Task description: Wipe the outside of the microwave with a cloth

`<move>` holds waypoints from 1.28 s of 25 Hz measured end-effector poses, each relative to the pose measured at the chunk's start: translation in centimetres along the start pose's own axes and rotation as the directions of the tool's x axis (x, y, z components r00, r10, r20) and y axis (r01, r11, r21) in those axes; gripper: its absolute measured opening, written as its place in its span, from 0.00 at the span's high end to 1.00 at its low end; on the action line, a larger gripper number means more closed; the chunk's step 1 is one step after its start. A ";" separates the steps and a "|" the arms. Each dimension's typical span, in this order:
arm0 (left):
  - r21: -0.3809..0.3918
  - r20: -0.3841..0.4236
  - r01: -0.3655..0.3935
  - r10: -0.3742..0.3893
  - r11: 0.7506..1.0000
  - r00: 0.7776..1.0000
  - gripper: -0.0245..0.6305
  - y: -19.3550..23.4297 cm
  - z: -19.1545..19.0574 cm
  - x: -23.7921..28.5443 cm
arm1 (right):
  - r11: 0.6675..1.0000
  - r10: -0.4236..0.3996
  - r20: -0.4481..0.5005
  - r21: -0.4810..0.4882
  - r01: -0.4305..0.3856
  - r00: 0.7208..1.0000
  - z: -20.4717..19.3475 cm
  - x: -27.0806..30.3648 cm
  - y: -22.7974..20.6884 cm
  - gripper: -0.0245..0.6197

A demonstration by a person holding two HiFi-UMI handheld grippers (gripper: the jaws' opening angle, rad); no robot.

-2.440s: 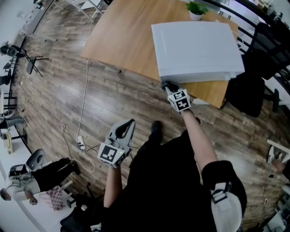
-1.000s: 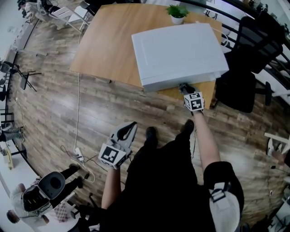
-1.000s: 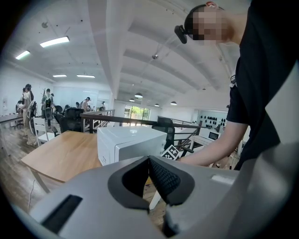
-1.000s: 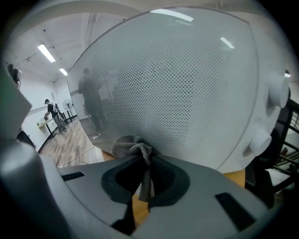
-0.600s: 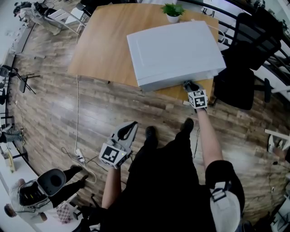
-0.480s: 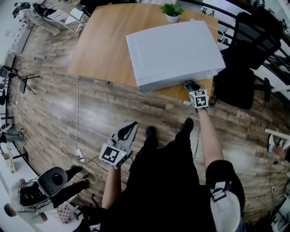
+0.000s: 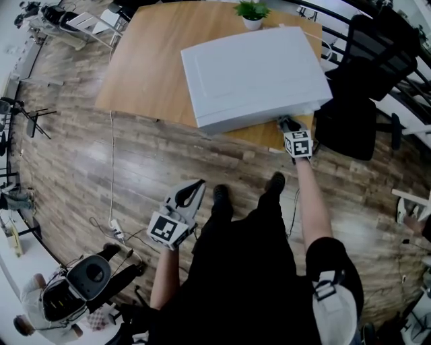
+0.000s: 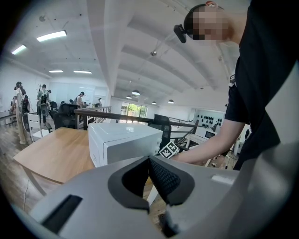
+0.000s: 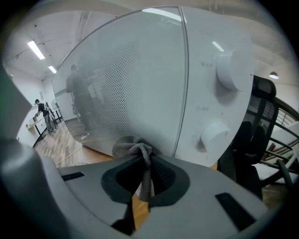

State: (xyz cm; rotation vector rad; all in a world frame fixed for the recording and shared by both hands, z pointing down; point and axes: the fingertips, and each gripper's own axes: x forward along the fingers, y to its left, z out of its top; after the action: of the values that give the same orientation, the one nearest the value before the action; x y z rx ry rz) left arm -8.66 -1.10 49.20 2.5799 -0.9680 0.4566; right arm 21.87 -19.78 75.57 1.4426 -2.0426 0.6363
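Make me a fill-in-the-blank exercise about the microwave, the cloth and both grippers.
The right gripper presses the grey cloth against the microwave's glass ____.
The microwave's panel carries ____ white knobs.
The left gripper is shut and holds ____.
Missing: door; two; nothing.

Your white box-shaped microwave [image 7: 252,74] stands at the wooden counter's [image 7: 148,60] near right edge, a small potted plant [image 7: 252,12] behind it. Your right hand-held gripper [image 7: 288,124] is at the door's lower right with the grey knitted cloth [image 9: 133,148] between its jaws. Your left hand-held gripper [image 7: 188,192] is well apart, over the plank floor [image 7: 135,162].
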 end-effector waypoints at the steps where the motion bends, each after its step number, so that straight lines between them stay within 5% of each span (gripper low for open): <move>1: -0.001 -0.001 0.003 -0.003 1.000 1.000 0.96 -0.1 0.0 0.2 | 1.000 -0.005 0.001 0.000 0.005 1.000 0.0 0.0 -0.4 0.93; 32: -0.041 -0.023 -0.017 0.016 0.999 1.000 0.96 -0.7 -1.6 1.2 | 1.000 -0.007 -0.066 -0.021 0.006 0.998 -2.4 1.6 -1.5 0.93</move>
State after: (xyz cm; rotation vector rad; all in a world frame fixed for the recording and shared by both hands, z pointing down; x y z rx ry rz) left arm -7.56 -0.61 50.95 2.5263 -0.9813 0.4637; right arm 23.25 -19.70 78.51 1.3980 -1.9874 0.6495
